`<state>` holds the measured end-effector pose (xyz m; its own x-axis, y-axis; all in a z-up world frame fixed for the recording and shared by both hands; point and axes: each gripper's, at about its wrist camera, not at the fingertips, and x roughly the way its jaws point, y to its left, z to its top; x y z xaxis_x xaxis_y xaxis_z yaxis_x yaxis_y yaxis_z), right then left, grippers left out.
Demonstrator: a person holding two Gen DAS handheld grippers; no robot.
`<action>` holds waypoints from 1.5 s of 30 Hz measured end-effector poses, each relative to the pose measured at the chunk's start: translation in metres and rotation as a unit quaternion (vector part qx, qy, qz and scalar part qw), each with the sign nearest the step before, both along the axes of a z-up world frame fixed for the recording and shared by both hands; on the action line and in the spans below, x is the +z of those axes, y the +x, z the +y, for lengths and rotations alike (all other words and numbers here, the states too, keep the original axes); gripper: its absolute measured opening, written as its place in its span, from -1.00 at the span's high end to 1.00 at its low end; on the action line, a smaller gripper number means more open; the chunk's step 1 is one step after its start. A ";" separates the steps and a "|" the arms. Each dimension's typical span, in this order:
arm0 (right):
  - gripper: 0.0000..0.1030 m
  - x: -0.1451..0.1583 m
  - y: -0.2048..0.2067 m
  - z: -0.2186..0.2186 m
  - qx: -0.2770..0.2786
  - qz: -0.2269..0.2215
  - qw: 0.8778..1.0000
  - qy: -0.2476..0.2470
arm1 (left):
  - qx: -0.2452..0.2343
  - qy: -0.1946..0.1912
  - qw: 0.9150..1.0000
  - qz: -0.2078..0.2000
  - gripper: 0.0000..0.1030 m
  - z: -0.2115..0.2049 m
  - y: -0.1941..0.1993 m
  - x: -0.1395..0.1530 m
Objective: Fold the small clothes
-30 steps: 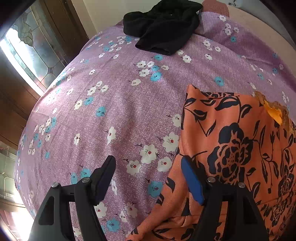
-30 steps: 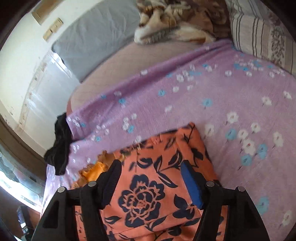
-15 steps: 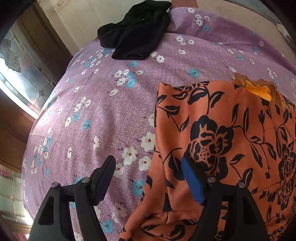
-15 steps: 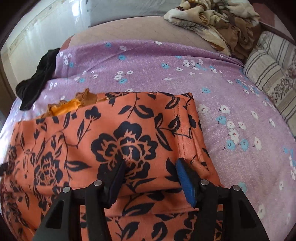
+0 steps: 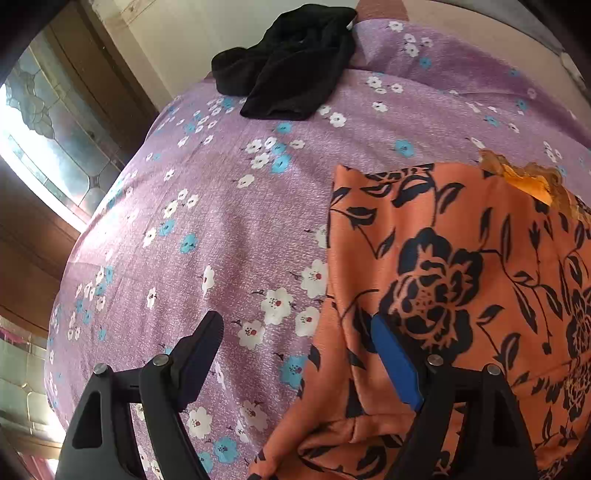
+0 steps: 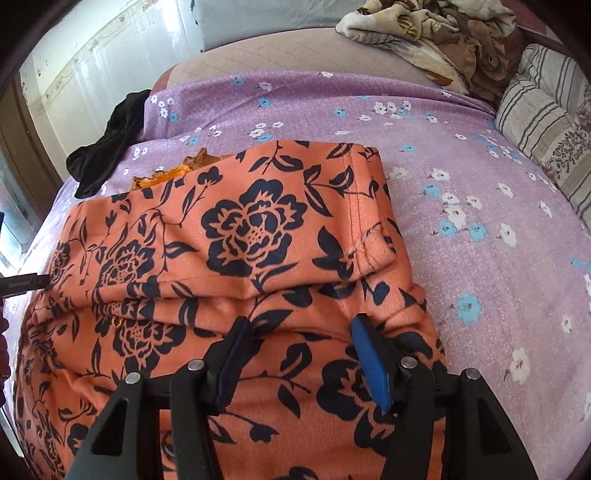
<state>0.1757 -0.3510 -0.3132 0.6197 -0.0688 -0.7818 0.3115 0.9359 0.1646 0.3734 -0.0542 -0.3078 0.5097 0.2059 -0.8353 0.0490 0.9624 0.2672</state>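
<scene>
An orange garment with black flowers lies partly folded on the purple floral bedsheet; its top layer is folded toward me over the lower part. It also shows in the left wrist view, with an orange lace edge at its far side. My left gripper is open over the garment's left edge, one finger over the sheet, the blue-padded one over the cloth. My right gripper is open and empty, low over the garment's near part.
A black garment lies crumpled at the far edge of the bed; it also shows in the right wrist view. A brown blanket and a striped pillow lie at the far right. A window is at the left.
The right gripper has come down lower over the orange garment and its view has swung right. The left gripper has shifted slightly left along the garment's edge. Both stay open.
</scene>
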 end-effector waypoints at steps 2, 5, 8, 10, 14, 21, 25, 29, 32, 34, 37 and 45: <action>-0.19 -0.003 -0.012 0.006 0.009 0.004 1.000 -0.007 | -0.022 0.003 1.000 -0.011 -0.62 -0.009 -0.013 0.006; -0.20 -0.002 -0.036 0.012 0.013 0.007 1.000 -0.001 | -0.062 -0.012 0.998 -0.014 -0.62 -0.022 -0.038 0.013; -0.20 -0.001 -0.061 0.023 0.024 0.010 1.000 -0.007 | -0.098 -0.025 0.995 -0.006 -0.62 -0.031 -0.068 0.015; -0.20 0.000 -0.075 0.029 0.024 0.011 1.000 -0.009 | -0.110 -0.030 0.993 0.008 -0.62 -0.036 -0.083 0.009; -0.20 0.003 -0.096 0.041 0.025 0.036 0.999 -0.008 | -0.117 0.003 0.993 0.023 -0.63 -0.042 -0.110 -0.018; -0.20 0.005 -0.127 0.054 0.025 0.052 0.998 0.000 | -0.118 0.003 0.993 -0.028 -0.68 -0.018 -0.180 -0.016; -0.20 0.006 -0.141 0.057 0.029 0.064 0.997 0.014 | -0.131 0.019 0.991 -0.031 -0.73 -0.007 -0.216 -0.017; -0.20 0.004 -0.155 0.062 0.037 0.071 0.997 0.022 | -0.142 0.029 0.989 -0.037 -0.74 0.006 -0.249 -0.015; -0.20 0.003 -0.165 0.065 0.043 0.078 0.996 0.028 | -0.135 0.012 0.991 -0.017 -0.74 0.018 -0.264 -0.016; -0.20 0.002 -0.171 0.067 0.046 0.085 0.995 0.031 | -0.124 -0.007 0.992 0.002 -0.75 0.028 -0.274 -0.017; -0.20 0.000 -0.178 0.070 0.052 0.095 0.993 0.039 | -0.103 -0.035 0.993 0.034 -0.76 0.038 -0.286 -0.019; -0.20 0.012 -0.199 0.039 0.087 0.117 0.978 0.152 | -0.052 -0.056 0.997 0.017 -0.76 0.081 -0.289 0.030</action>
